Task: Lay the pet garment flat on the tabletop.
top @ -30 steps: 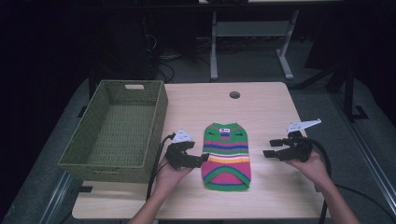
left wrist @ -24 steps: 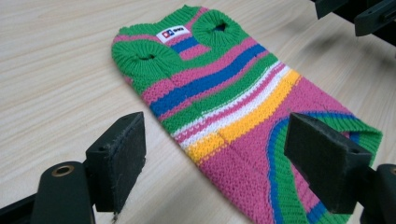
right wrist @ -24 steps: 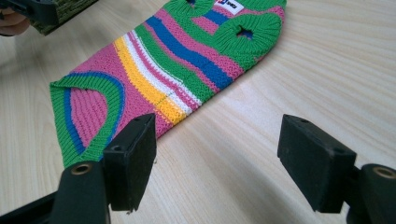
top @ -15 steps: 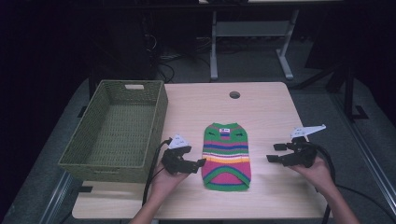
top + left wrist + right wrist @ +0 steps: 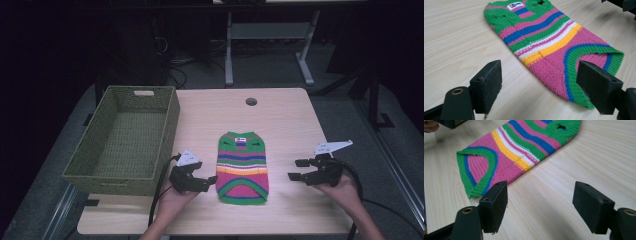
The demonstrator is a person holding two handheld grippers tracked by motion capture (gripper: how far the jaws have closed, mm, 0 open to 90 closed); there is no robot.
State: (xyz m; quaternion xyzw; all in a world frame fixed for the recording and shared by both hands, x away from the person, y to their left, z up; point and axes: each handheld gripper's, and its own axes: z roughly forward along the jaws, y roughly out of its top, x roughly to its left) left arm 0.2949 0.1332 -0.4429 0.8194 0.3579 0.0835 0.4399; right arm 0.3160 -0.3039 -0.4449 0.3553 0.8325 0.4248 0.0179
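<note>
A small knitted striped sweater (image 5: pixel 242 167) in green, pink, blue, yellow and white lies flat on the wooden table (image 5: pixel 280 115), neck end away from me. My left gripper (image 5: pixel 209 181) is open just left of its near hem, jaws spread toward the sweater (image 5: pixel 554 47). To the right, my right gripper (image 5: pixel 296 170) is open over bare wood, a short gap from the sweater (image 5: pixel 514 152). Nothing is held between either pair of jaws.
A green woven basket (image 5: pixel 125 142), empty, stands at the table's left edge. A round cable hole (image 5: pixel 251 101) sits near the far edge. A metal stand (image 5: pixel 270 35) rises beyond the table.
My right gripper has moved right and nearer to me, away from the sweater. The left gripper has shifted slightly toward the near hem. The sweater has stayed put.
</note>
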